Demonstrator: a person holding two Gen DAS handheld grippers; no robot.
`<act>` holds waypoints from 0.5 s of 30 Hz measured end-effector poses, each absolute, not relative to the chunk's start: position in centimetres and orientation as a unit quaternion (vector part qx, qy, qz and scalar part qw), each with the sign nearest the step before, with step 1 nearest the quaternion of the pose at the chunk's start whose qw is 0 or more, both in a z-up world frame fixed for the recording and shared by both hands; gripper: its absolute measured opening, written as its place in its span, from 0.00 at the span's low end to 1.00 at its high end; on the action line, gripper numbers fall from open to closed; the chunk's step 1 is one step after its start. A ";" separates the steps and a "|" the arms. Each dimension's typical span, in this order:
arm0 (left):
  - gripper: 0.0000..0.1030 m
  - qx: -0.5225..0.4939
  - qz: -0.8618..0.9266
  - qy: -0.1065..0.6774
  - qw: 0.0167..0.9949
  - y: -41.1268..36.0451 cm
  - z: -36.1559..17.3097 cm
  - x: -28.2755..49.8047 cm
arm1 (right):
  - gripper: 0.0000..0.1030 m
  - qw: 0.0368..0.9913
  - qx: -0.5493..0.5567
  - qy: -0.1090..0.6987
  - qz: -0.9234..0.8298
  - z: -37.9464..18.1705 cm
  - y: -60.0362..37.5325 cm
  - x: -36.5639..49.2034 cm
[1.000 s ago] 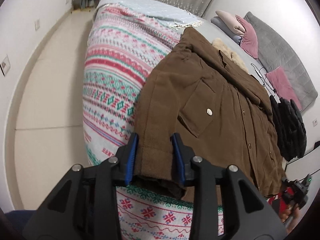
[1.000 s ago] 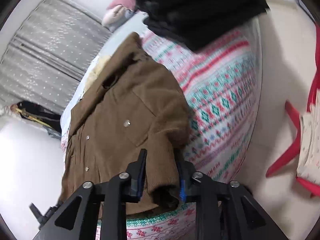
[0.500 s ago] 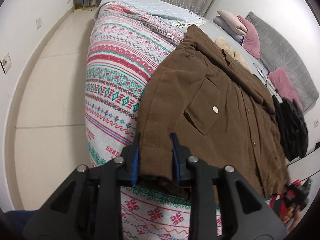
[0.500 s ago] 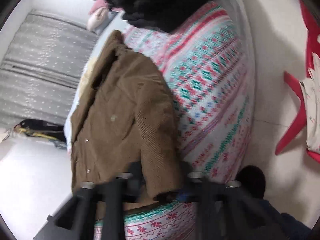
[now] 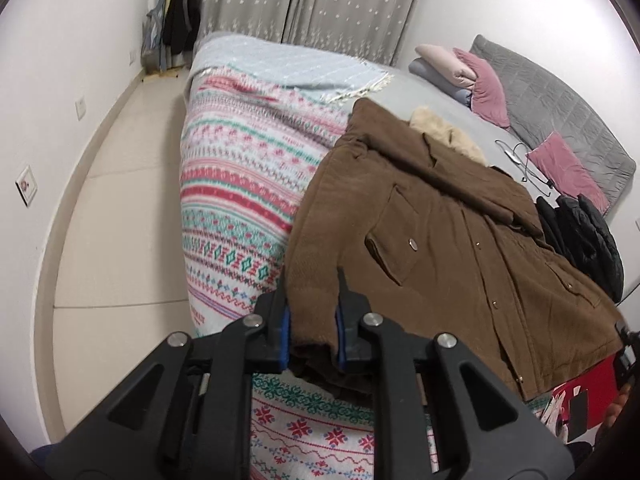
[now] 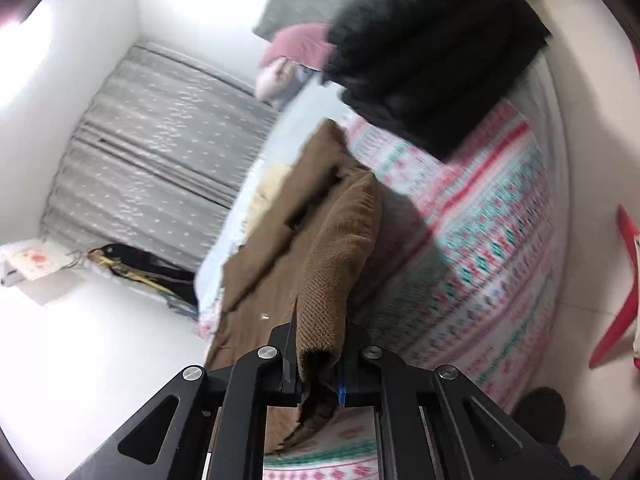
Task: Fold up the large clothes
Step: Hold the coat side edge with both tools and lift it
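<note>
my left hand-held gripper has its jaws closing, pads pressed on a thick fold at the coat's near hem. my right hand-held gripper is nearly together, clamped on another bunch of the same brown coat, which rises from the jaws in a ridge. the rest of the coat lies spread on the bed, over its patterned blanket. just beyond it sits a black garment, and farther back pink pillows against the grey headboard.
</note>
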State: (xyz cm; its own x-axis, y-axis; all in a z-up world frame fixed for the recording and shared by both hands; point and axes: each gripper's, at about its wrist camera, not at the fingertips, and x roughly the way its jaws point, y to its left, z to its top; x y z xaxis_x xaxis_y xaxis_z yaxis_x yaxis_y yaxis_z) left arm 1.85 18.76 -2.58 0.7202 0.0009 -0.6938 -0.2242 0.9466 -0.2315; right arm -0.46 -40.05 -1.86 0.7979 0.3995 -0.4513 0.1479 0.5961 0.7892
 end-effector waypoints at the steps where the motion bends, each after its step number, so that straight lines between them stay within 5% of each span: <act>1: 0.18 -0.152 0.060 0.367 0.916 18.8 -2.3 1.8 | 0.10 0.842 0.439 0.303 0.080 -1.2 -39.7 -0.5; 15: 0.18 -0.150 0.064 0.364 0.917 18.6 1.0 4.1 | 0.10 0.827 0.469 0.301 0.068 -1.0 -40.6 2.1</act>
